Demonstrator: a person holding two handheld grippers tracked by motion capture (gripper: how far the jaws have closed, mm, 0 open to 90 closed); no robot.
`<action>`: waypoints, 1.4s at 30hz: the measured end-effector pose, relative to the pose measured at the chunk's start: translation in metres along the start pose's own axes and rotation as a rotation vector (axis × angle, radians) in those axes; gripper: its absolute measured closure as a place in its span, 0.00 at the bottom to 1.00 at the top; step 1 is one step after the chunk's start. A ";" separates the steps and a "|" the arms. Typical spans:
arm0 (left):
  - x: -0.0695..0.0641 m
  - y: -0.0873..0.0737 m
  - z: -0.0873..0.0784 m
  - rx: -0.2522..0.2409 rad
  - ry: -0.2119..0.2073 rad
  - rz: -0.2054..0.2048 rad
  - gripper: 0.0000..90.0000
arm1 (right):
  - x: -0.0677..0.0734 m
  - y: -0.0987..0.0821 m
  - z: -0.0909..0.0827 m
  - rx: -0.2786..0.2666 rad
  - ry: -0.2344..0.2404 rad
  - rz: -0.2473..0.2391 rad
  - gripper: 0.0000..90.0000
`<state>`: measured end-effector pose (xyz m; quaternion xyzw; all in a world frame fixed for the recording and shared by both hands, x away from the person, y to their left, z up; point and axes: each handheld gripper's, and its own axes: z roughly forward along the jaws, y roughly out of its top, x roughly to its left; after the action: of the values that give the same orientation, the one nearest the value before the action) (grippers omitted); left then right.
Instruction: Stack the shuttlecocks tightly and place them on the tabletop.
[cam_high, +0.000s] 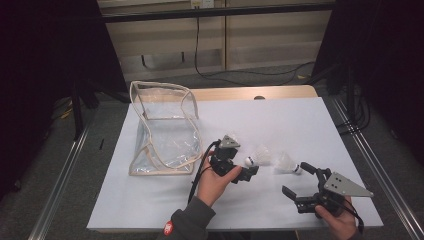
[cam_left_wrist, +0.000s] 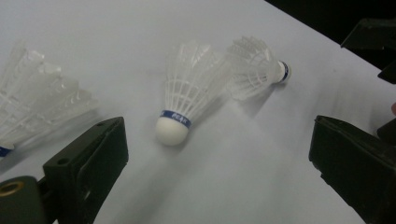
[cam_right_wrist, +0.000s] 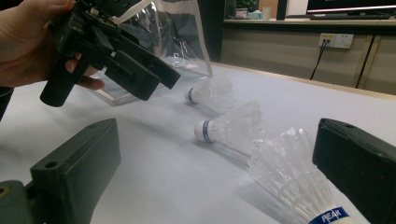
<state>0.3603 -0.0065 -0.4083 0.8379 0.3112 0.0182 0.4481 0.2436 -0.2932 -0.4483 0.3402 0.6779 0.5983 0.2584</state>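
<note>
Left gripper (cam_high: 239, 171) jaws spread, middle shuttlecock (cam_left_wrist: 187, 100) lying between them; right gripper (cam_high: 300, 183) jaws spread beside nearest shuttlecock (cam_right_wrist: 292, 179).

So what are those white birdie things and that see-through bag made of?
The shuttlecocks, like the middle one, look like white feathers, or maybe plastic ones: thin ribbed vanes fan out. Its round tip looks like smooth white foam or cork, with a blue band. The bag seems to be clear shiny plastic, since the table shows through it, with beige cloth-like trim on its edges.
</note>
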 end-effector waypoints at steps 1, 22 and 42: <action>-0.001 -0.001 -0.001 0.005 0.003 0.007 0.05 | 0.000 0.000 0.000 0.000 -0.001 -0.002 0.00; 0.003 -0.029 -0.021 0.006 -0.059 0.019 0.05 | 0.001 0.000 0.001 0.003 0.004 -0.004 0.00; 0.008 -0.046 -0.036 0.010 -0.098 0.031 0.05 | 0.002 0.000 0.002 0.004 0.006 -0.005 0.01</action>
<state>0.3326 0.0426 -0.4236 0.8447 0.2761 -0.0177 0.4582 0.2435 -0.2907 -0.4484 0.3373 0.6807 0.5972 0.2574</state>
